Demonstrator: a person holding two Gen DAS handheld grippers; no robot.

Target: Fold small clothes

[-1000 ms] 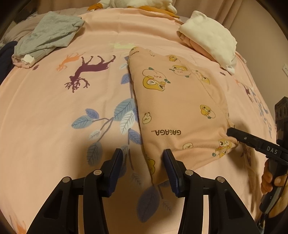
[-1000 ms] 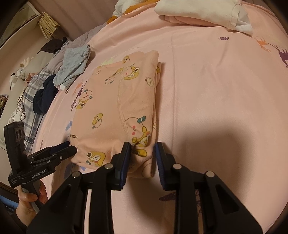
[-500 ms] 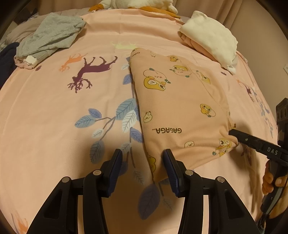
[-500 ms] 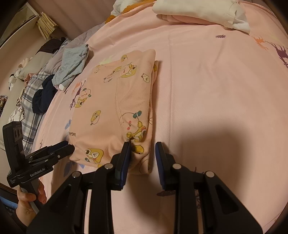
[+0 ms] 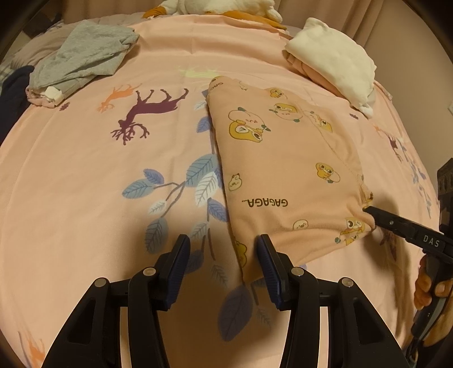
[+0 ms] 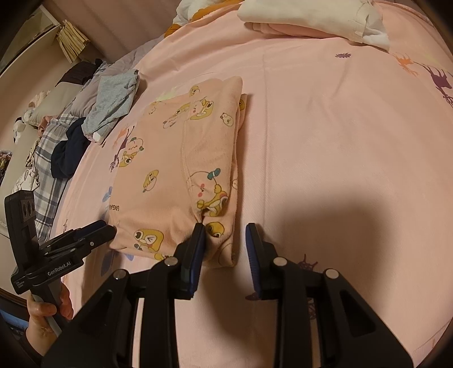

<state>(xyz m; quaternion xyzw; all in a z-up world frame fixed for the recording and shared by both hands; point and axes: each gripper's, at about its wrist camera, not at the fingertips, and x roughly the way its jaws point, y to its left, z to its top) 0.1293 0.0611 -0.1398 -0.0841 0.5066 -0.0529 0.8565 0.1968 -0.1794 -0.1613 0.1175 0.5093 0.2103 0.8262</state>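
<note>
**Q:** what's my left side looking like?

**A:** I've got the left gripper (image 5: 222, 261) spread wide over the near-left corner of the folded pink cartoon garment (image 5: 283, 175), gripping nothing. The garment lies flat mid-bedsheet (image 5: 85, 184).

**Q:** and right?

**A:** My right gripper (image 6: 225, 249) is spread too, straddling the near-right corner. Cream folded pile (image 6: 305, 14) sits far back.

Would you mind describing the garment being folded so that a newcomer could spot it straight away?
Start at the pink bedsheet printed with deer and blue leaves. In its middle, just ahead of both grippers, lies a folded peach garment. Unlike the plain grey clothes and the cream pile further back, it carries yellow cartoon ducks and the word GAGAGA.
</note>
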